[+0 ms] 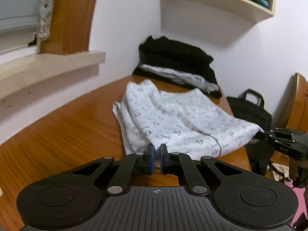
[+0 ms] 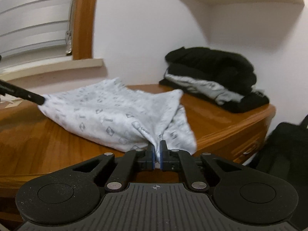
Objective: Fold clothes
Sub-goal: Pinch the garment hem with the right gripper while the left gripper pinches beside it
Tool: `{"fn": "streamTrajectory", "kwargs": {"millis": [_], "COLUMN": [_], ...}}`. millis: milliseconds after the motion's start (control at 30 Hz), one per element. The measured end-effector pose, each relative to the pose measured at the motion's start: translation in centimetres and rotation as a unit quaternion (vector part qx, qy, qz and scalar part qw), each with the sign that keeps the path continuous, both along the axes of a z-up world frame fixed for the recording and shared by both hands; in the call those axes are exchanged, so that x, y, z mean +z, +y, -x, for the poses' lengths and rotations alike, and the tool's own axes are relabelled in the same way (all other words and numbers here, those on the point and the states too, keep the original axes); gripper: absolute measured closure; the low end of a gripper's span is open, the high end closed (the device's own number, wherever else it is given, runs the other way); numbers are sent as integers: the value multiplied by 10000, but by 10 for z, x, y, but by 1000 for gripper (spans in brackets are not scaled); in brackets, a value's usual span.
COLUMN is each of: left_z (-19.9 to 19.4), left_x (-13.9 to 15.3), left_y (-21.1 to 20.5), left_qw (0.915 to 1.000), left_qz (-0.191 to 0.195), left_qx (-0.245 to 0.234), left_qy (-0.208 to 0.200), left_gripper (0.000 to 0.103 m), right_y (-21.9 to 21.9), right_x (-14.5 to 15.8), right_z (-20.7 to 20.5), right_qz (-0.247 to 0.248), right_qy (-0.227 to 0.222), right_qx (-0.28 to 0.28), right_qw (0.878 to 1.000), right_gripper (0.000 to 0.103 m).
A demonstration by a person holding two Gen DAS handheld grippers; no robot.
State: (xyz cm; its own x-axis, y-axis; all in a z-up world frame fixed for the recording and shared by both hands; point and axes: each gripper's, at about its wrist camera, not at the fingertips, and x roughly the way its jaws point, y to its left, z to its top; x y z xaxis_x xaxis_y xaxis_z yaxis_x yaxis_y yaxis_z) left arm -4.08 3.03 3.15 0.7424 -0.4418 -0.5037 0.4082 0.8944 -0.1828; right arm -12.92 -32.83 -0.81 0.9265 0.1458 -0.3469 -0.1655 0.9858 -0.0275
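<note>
A white garment with a grey print [image 1: 173, 119] lies partly folded on the wooden table [image 1: 63, 134]. My left gripper [image 1: 156, 153] is shut on its near edge, with white cloth pinched between the blue pads. In the right wrist view my right gripper [image 2: 157, 154] is shut on another edge of the same garment [image 2: 107, 115], and the cloth rises in a pulled ridge toward its pads. Each gripper shows in the other's view: the right gripper [image 1: 259, 134] at the garment's right corner, the left gripper [image 2: 41, 100] at its left corner.
A stack of folded black and grey clothes [image 1: 179, 65] [image 2: 211, 77] sits at the table's far corner against the wall. A black bag [image 1: 250, 109] [image 2: 284, 146] stands beyond the table's right edge. A window sill [image 1: 48, 67] juts out on the left and a wall shelf [image 1: 221, 0] hangs above.
</note>
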Motion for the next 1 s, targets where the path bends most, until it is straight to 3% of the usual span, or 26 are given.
{"fn": "streamTrajectory", "kwargs": {"millis": [300,433,500,533,567,667,767,800,833,933,1000], "left_z": [-6,-8,-8,-6,-7,-8,-8,-7,-7,-3,1], "left_x": [-3,-1,-6,-9,-12,-16,-19,-20,-21,-16,-8], "left_y": [8,9,0,-4,-9,-12,-12,-12,-11,-12,-12], "left_qw": [9995,9988,9963,9960,9949,9951,9960,9963,9965,9962,9953], "left_qz": [-152,97,-145,-281,-423,-510,-559,-572,-584,-762,-891], "left_qx": [-187,-343,-623,-629,-659,-578,-486,-453,-420,-334,-353], "left_qy": [195,344,580,566,636,618,504,462,419,249,126], "left_gripper": [99,96,72,66,63,62,67,81,90,96,97], "right_y": [1,-1,-2,-3,-4,-8,-7,-6,-5,-13,-19], "right_x": [0,1,0,-1,-3,-11,-16,-18,-18,-12,-3], "right_z": [-2,-3,-4,-4,-5,-8,-10,-11,-11,-6,0], "right_qz": [467,361,272,242,192,41,-95,-119,-154,-388,-246], "right_qy": [-13,13,62,94,146,261,289,292,270,-48,-275], "right_qx": [-163,-30,86,171,259,408,568,594,604,285,87], "right_qw": [9988,9993,9996,9995,9994,9988,9979,9977,9977,9988,9993], "right_gripper": [98,96,91,86,78,67,69,72,99,99,100]}}
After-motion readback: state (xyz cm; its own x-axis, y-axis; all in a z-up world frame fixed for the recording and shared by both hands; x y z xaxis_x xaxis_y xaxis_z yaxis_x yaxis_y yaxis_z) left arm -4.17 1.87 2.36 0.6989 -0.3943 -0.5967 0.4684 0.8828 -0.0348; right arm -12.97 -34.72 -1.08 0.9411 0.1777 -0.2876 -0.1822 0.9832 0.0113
